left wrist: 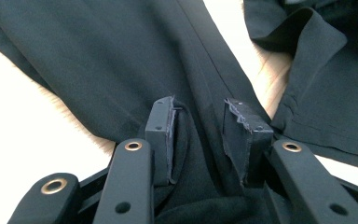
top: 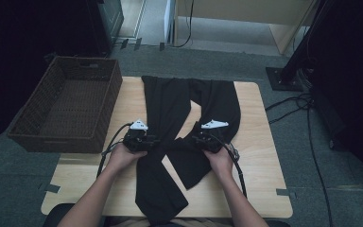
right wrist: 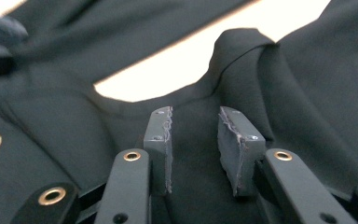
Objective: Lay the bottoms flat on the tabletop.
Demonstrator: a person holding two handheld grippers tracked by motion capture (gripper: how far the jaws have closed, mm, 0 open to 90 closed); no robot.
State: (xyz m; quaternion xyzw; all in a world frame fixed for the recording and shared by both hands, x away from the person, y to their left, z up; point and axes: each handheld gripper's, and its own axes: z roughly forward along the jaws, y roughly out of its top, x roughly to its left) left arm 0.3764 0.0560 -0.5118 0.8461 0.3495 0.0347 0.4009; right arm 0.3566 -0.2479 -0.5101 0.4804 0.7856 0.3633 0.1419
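Woven basket (top: 30,124) beside black trousers (top: 168,111), left hand-held gripper (left wrist: 198,135) and right hand-held gripper (right wrist: 196,140) both released over fabric

Black trousers (top: 170,118) on a pale wood table (top: 260,161), beside a dark brown woven basket (top: 42,127).

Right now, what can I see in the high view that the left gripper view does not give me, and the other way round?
High view: the wicker basket beside the table, both hands, the right gripper, the trousers' whole crossed shape. Left gripper view: the left gripper, jaws parted, a ridge of cloth between its pads. Both: the black trousers on the pale wooden table.
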